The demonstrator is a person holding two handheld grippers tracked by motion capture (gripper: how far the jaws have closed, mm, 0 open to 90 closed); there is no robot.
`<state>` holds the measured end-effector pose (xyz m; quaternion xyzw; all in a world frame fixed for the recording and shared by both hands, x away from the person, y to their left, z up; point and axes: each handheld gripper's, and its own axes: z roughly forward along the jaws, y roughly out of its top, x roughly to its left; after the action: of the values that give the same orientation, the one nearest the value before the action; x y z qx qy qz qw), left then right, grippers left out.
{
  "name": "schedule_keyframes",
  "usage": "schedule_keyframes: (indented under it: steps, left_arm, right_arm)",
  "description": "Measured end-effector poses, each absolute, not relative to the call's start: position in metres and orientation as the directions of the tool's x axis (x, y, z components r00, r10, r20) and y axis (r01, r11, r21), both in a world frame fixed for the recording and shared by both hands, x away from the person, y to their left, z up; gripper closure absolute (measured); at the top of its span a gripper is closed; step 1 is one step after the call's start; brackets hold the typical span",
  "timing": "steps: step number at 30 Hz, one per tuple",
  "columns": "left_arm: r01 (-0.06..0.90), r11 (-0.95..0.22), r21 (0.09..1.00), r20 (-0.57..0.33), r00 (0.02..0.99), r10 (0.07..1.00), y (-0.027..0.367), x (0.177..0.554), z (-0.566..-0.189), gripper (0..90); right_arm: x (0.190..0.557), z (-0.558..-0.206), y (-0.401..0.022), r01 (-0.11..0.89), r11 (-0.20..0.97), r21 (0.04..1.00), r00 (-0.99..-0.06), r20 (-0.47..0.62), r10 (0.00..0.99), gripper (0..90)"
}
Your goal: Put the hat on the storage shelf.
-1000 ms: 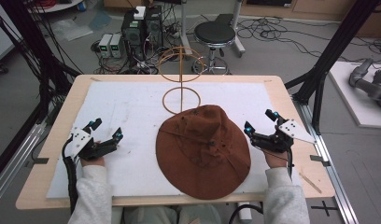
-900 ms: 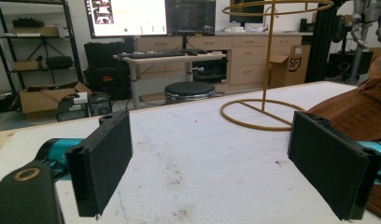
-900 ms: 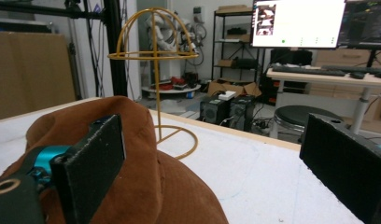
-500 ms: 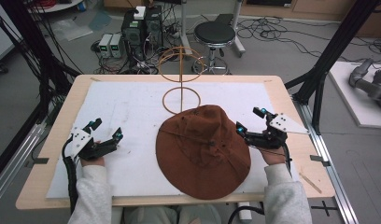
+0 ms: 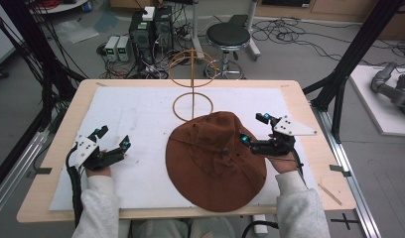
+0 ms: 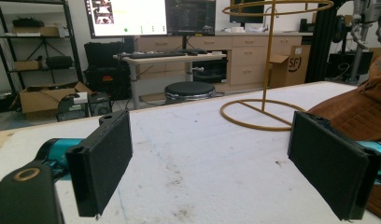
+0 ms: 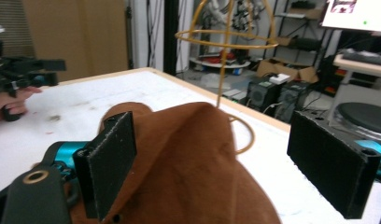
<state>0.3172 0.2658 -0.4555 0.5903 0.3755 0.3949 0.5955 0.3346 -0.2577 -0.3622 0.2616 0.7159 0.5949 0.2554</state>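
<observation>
A lab table topped with a white mat (image 5: 141, 114) is holding a brown hat (image 5: 215, 161) at lower centre, just before a gold wire hat stand (image 5: 192, 79). The right gripper (image 5: 254, 130), jaws narrowing yet unclenched, is straddling the crown to grasp it. The left gripper (image 5: 113, 139) is waiting wide and empty at lower left.

The hat (image 5: 215, 161) was plain rust-brown with a few dark specks; the wire stand (image 5: 192, 84) was mustard-gold; the mat (image 5: 141, 114) was white and smudged grey; the table (image 5: 309, 106) was pale wood; both grippers' pads (image 7: 109, 163) were black, with teal behind them.
</observation>
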Motion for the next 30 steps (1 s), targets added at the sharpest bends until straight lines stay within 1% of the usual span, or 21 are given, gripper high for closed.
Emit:
schedule_keyframes:
  steps: [8, 16, 26, 30]
  left_arm:
    - [-0.027, -0.009, 1.000, 0.019, 0.406, 0.914, 0.266, 0.317, -0.456, 14.3]
    - [-0.027, -0.008, 1.000, 0.018, 0.406, 0.914, 0.266, 0.317, -0.456, 14.3]
    - [-0.027, -0.007, 1.000, 0.018, 0.406, 0.914, 0.266, 0.317, -0.456, 14.3]
    - [-0.028, -0.007, 1.000, 0.018, 0.406, 0.914, 0.266, 0.317, -0.456, 14.3]
  right_arm:
    - [0.335, -0.366, -0.241, 0.094, 0.197, 0.976, -0.762, -0.057, 0.645, 16.7]
    - [0.334, -0.366, -0.230, 0.095, 0.231, 0.968, -0.775, -0.073, 0.627, 17.1]
    - [0.335, -0.368, -0.223, 0.104, 0.265, 0.959, -0.788, -0.083, 0.610, 22.7]
    - [0.336, -0.369, -0.222, 0.114, 0.267, 0.957, -0.793, -0.074, 0.605, 23.1]
